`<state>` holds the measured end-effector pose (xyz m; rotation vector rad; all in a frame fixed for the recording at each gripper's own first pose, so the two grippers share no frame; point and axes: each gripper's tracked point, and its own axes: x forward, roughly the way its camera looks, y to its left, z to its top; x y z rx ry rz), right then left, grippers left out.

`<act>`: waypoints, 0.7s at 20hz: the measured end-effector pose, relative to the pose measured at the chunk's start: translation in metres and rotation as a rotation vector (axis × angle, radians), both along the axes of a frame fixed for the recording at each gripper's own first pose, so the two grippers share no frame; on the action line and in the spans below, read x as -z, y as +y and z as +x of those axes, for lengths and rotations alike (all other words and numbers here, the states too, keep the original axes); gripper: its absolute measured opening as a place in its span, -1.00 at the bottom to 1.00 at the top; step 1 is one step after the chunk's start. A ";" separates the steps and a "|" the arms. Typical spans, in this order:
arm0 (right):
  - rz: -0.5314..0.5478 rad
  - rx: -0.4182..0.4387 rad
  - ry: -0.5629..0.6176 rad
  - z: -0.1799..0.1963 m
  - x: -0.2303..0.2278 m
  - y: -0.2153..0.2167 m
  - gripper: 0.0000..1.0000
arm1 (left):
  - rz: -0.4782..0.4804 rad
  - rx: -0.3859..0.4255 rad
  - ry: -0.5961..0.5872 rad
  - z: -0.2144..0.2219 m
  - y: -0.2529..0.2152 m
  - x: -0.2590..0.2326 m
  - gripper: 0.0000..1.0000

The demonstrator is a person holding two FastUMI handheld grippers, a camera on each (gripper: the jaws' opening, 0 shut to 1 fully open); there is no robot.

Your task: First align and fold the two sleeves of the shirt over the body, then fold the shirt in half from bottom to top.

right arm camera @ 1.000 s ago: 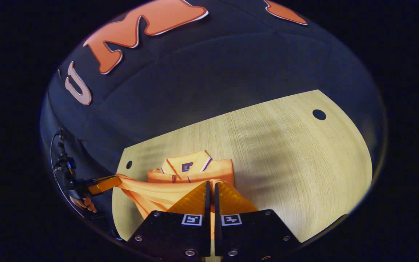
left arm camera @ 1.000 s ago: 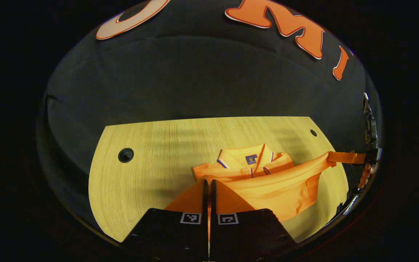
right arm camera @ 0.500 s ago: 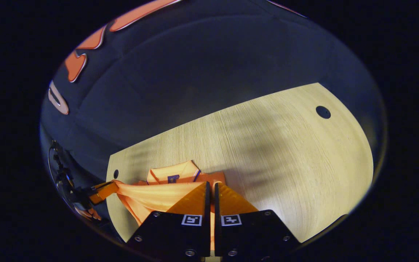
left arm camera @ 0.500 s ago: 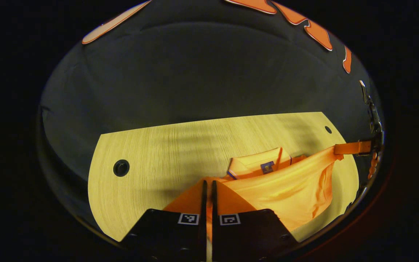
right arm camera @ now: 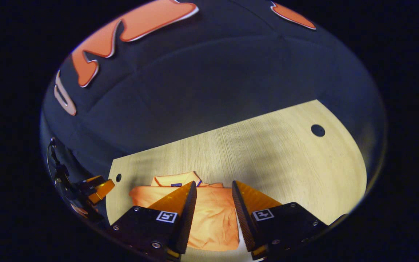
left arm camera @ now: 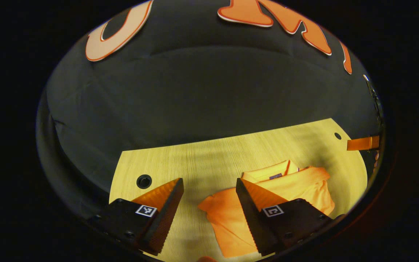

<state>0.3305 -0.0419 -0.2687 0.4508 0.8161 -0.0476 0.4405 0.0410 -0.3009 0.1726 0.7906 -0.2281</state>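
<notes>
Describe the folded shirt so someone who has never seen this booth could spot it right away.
Start at the pale wooden table before the black cloth wall. The shirt lies flat on its near part, folded into a compact block, collar toward the wall. It is bright orange, the table's one piece of cloth.

We see an orange shirt (right arm camera: 209, 214) with a blue-trimmed collar (right arm camera: 176, 180) on a pale wood-grain table (right arm camera: 286, 163).

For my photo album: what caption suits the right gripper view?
Open right gripper poised above the orange shirt, folded on the wooden table.
</notes>
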 end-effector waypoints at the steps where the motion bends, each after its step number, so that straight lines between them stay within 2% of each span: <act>1: -0.034 -0.018 -0.038 -0.004 -0.012 0.000 0.22 | -0.019 -0.017 -0.026 -0.005 0.000 -0.016 0.87; 2: -0.068 -0.031 -0.075 -0.009 -0.027 -0.001 0.29 | -0.033 -0.033 -0.045 -0.009 0.001 -0.029 0.99; 5: -0.145 -0.053 -0.183 -0.023 -0.063 0.004 0.55 | -0.066 -0.046 -0.141 -0.025 0.006 -0.076 0.99; 6: -0.149 -0.068 -0.214 -0.031 -0.074 0.010 0.46 | -0.070 -0.046 -0.193 -0.032 0.010 -0.093 0.99; 7: -0.153 -0.079 -0.240 -0.041 -0.086 0.015 0.59 | -0.069 -0.049 -0.225 -0.042 0.013 -0.105 0.99; 11: -0.209 -0.103 -0.354 -0.074 -0.121 0.022 0.62 | -0.091 -0.086 -0.332 -0.083 0.017 -0.146 0.99; 14: -0.211 -0.115 -0.386 -0.098 -0.130 0.031 0.75 | -0.106 -0.107 -0.399 -0.114 0.013 -0.171 0.99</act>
